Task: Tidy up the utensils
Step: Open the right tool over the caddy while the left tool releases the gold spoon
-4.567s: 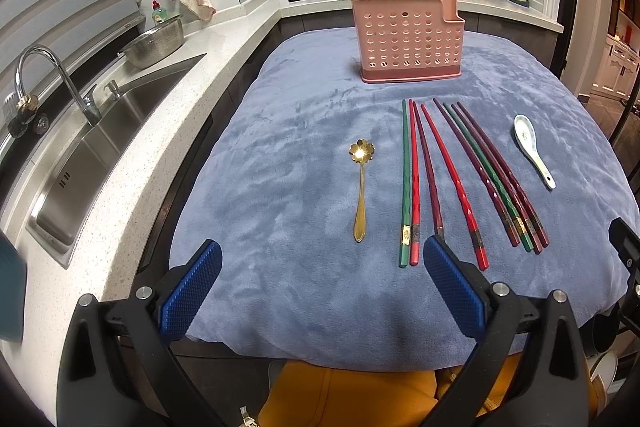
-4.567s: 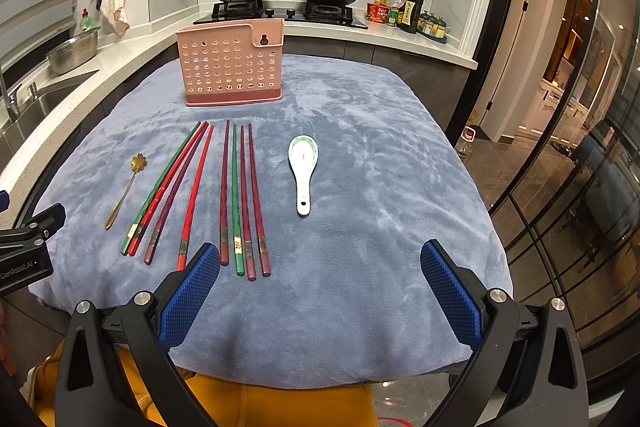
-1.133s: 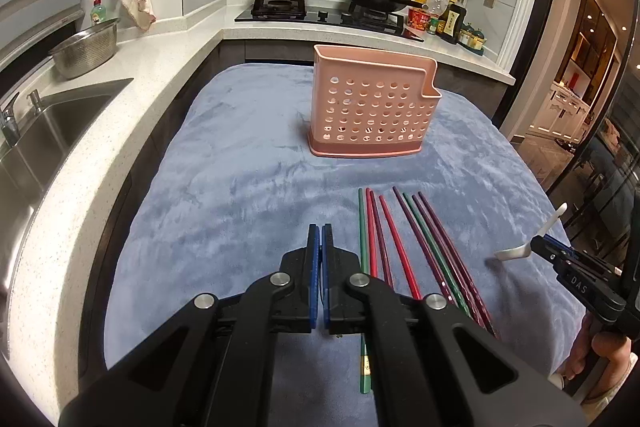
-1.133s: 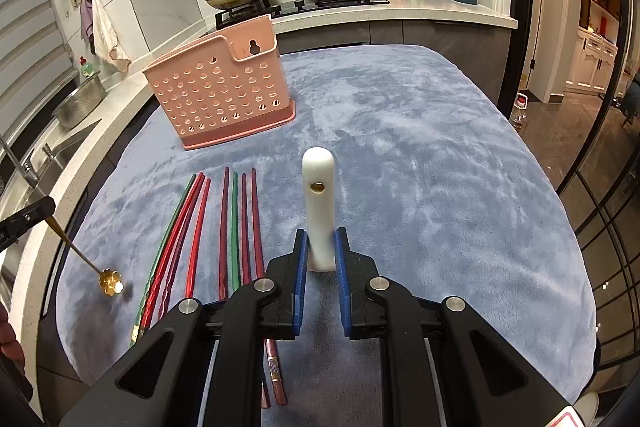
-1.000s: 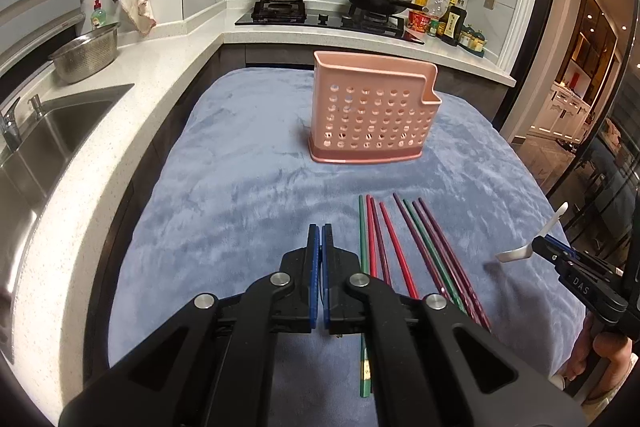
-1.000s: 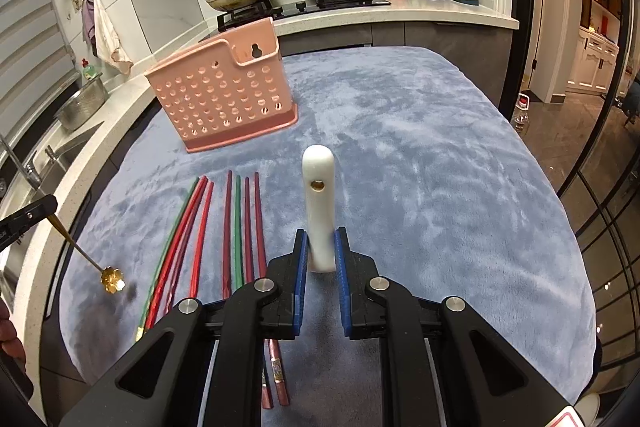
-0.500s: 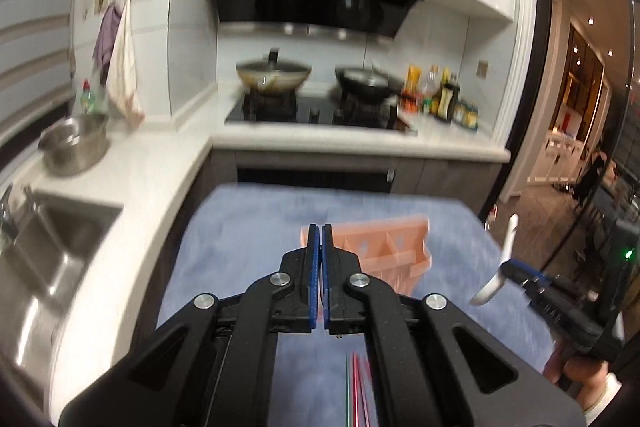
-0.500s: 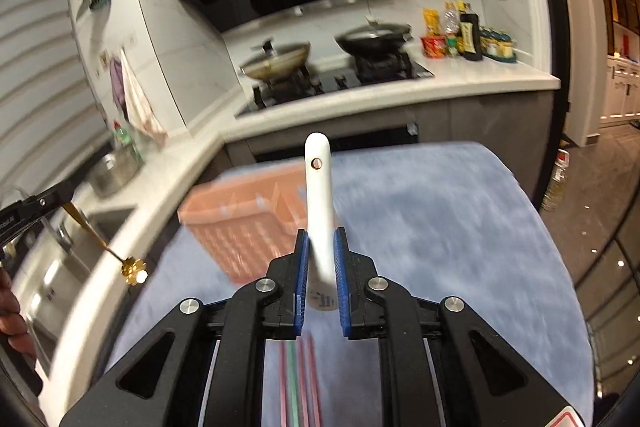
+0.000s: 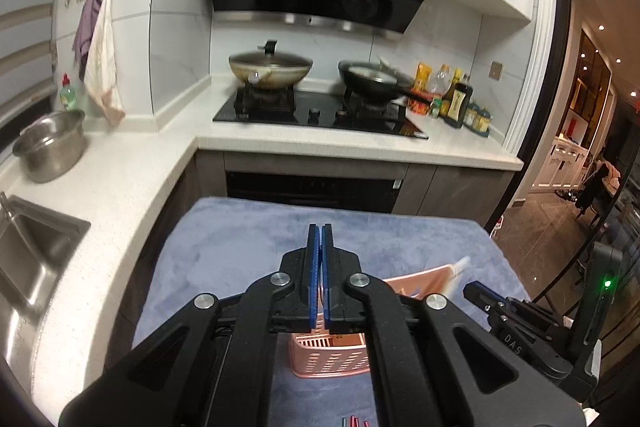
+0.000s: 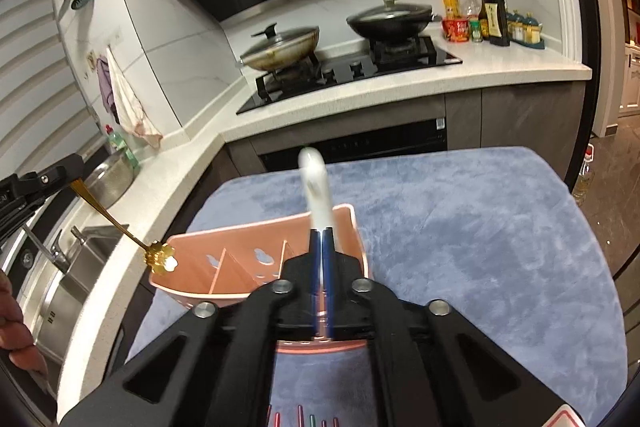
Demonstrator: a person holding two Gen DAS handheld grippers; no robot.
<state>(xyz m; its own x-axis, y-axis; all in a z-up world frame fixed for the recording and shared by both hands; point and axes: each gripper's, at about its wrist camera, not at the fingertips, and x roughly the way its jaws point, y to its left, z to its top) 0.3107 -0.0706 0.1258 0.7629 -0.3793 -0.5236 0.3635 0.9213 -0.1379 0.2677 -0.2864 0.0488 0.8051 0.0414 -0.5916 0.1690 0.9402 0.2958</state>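
Looking along the right gripper [image 10: 322,233], the white ceramic spoon [image 10: 316,183] is seen blurred, rising past the closed blue pads over the pink perforated plastic utensil holder [image 10: 256,263], whose inner dividers are shown only here; whether the spoon is pinched cannot be told. At left in that view, the gold flower-bowled metal spoon [image 10: 160,257] is held by the left gripper [image 9: 319,231] above the holder's left end. From the left wrist camera that spoon is hidden, the pads appearing pressed together.
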